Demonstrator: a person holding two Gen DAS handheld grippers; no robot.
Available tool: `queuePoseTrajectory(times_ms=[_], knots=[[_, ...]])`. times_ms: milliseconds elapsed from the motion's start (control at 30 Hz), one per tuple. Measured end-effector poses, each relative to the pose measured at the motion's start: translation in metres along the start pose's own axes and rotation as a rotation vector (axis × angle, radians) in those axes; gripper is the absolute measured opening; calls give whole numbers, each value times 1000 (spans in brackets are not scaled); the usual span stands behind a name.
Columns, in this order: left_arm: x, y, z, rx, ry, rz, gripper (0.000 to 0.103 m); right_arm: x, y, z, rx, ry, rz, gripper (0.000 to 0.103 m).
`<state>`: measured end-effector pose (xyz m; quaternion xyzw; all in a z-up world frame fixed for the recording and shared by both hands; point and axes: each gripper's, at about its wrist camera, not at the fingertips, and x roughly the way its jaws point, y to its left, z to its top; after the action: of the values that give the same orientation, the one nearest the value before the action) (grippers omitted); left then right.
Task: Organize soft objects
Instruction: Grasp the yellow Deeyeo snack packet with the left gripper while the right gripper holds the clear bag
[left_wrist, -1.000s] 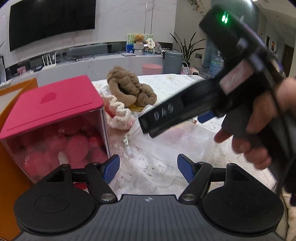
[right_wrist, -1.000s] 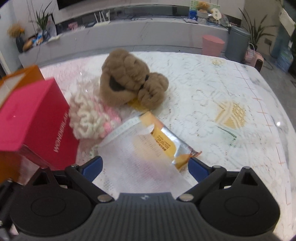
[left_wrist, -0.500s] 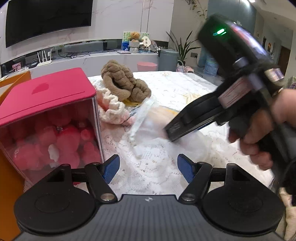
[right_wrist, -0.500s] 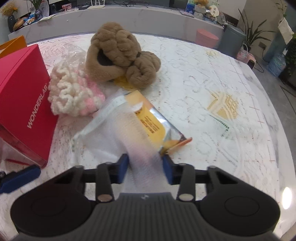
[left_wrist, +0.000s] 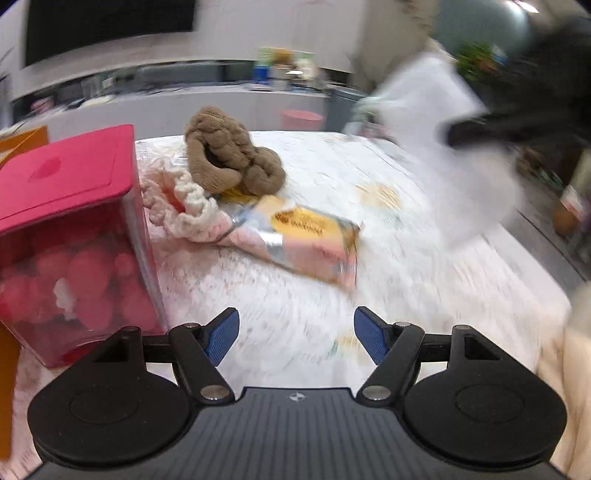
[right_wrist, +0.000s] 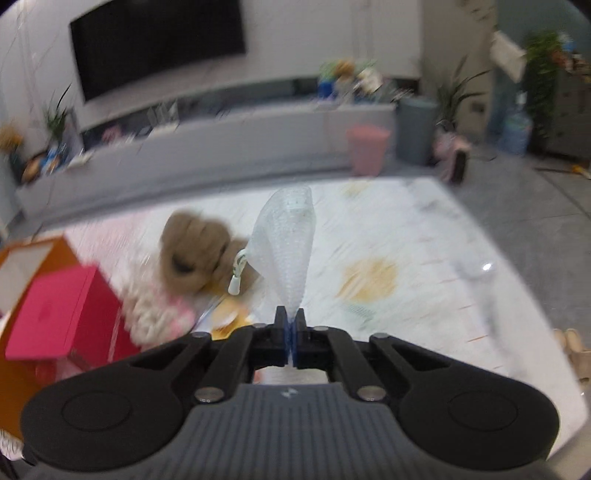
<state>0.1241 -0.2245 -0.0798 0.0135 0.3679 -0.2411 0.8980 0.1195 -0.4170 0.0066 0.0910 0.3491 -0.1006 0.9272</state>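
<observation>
Beyond the left gripper (left_wrist: 295, 334), the lace-covered table (left_wrist: 424, 266) carries a pink-lidded clear box (left_wrist: 70, 229) at far left, a cream-and-pink knit item (left_wrist: 184, 210), a brown plush toy (left_wrist: 229, 162) and a foil snack packet (left_wrist: 310, 240) — none lies between its blue fingers (left_wrist: 221, 336), which stand wide apart and touch nothing. The right gripper (right_wrist: 290, 332) has just been closing; its pads are pressed together on one corner of a white mesh zip bag (right_wrist: 290, 240). The bag is clear of the table — long axis running straight ahead from the fingertips, zipper pull dangling on its left.
</observation>
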Motion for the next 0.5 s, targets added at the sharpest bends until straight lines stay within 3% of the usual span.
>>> queuePoseTrajectory(times_ms=[267,500], knots=[[55,-29,54,-286,63,155,83,-16,-44,-8,98,-41,-33,0],[114,-49,95,-364,53,468,83,-18,-52,-12,131,-68,12,0]])
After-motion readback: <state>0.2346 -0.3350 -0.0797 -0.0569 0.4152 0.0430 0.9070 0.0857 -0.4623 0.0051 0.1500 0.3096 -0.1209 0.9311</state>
